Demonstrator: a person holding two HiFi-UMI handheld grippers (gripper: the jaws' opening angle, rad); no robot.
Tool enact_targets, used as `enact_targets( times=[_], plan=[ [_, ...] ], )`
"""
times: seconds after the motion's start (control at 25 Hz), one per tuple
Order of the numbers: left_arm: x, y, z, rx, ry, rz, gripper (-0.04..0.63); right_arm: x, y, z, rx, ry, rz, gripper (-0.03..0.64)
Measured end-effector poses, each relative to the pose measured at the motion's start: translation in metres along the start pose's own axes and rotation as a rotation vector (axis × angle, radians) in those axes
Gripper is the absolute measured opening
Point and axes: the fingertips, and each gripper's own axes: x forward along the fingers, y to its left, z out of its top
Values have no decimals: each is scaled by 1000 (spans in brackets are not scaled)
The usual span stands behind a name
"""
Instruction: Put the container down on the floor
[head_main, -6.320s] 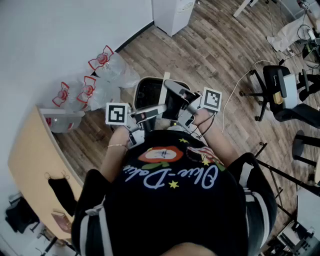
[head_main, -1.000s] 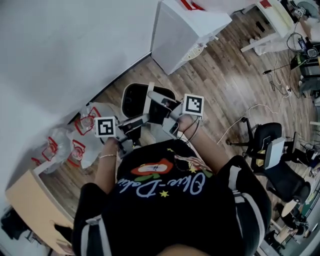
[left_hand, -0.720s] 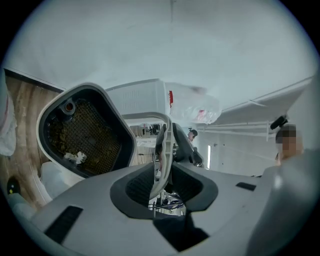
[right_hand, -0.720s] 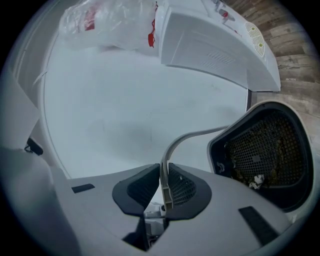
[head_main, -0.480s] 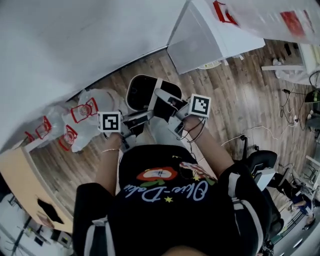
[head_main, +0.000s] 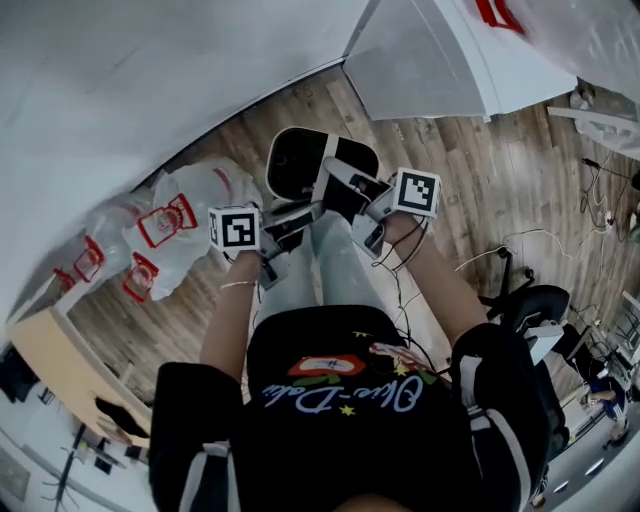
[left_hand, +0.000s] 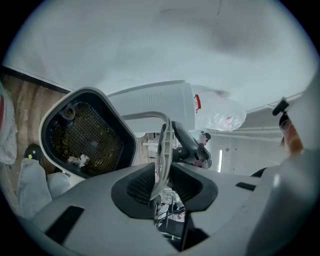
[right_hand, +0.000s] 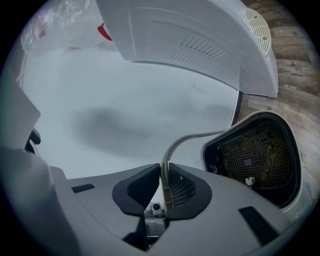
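Left gripper (left_hand: 161, 175) and right gripper (right_hand: 165, 185) clamping container (head_main: 298, 160) handle (right_hand: 187, 141), underside hidden

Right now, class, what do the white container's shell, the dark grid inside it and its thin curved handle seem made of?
White container shell: probably moulded plastic; smooth, slightly glossy rim. Dark grid inside: fine mesh, metal or plastic, cannot tell; crumbs cling to it. Thin curved handle: pale, flat, bent strip, likely plastic.

Container (left_hand: 95, 125) — glossy plastic shell w/ mesh inside; floor (head_main: 500, 190) — matt wood planks.
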Motion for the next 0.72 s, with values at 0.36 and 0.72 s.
enact_targets(
  times=[0.36,0.72],
  plan=[
    [28,72,23,-2,51,27,100,30,-63,33,-20,-26,-18,43],
    [44,134,32,25,102,45,79,61,-124,43,-28,2,-69,43]
  ],
)
